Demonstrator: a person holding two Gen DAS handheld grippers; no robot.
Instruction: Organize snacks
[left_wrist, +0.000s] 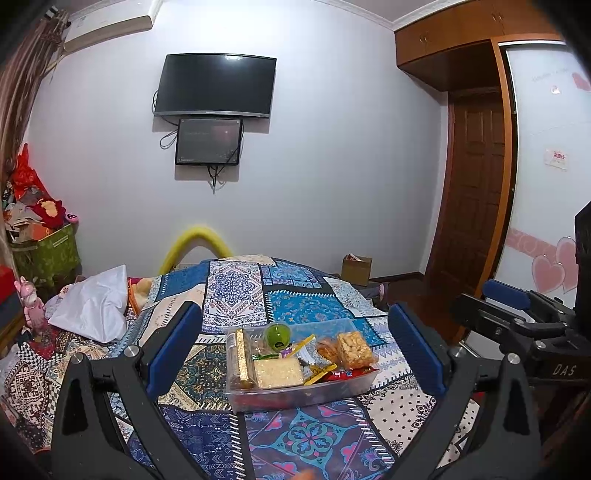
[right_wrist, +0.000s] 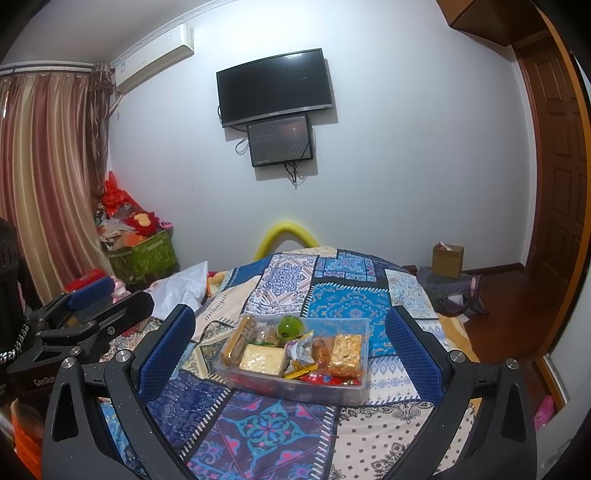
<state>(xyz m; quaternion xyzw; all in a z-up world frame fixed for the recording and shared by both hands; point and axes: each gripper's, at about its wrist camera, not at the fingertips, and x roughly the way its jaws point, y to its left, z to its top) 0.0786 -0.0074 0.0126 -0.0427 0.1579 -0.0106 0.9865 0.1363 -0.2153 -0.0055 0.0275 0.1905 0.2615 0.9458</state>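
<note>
A clear plastic box (left_wrist: 306, 397) (right_wrist: 351, 391) full of snacks sits on the patterned quilt (left_wrist: 295, 439) (right_wrist: 273, 435). In it lie a pale cracker pack (left_wrist: 277, 373) (right_wrist: 263, 359), an orange rice-crisp pack (left_wrist: 355, 349) (right_wrist: 345, 354), a gold-edged biscuit pack (left_wrist: 239, 354) (right_wrist: 240, 338), a green jelly cup (left_wrist: 277, 334) (right_wrist: 291, 326) and small wrapped sweets (left_wrist: 314, 373) (right_wrist: 303, 363). My left gripper (left_wrist: 295, 350) is open and empty, above the quilt short of the box. My right gripper (right_wrist: 291, 350) is open and empty too, and shows at the right of the left wrist view (left_wrist: 517, 317).
A white pillow (left_wrist: 92, 306) (right_wrist: 181, 288) lies at the bed's left. A green bin of clutter (left_wrist: 48, 254) (right_wrist: 144, 254) stands by the curtain (right_wrist: 48, 177). A cardboard box (left_wrist: 356, 269) (right_wrist: 447, 260) and clothes (right_wrist: 454, 295) lie on the wooden floor at the right.
</note>
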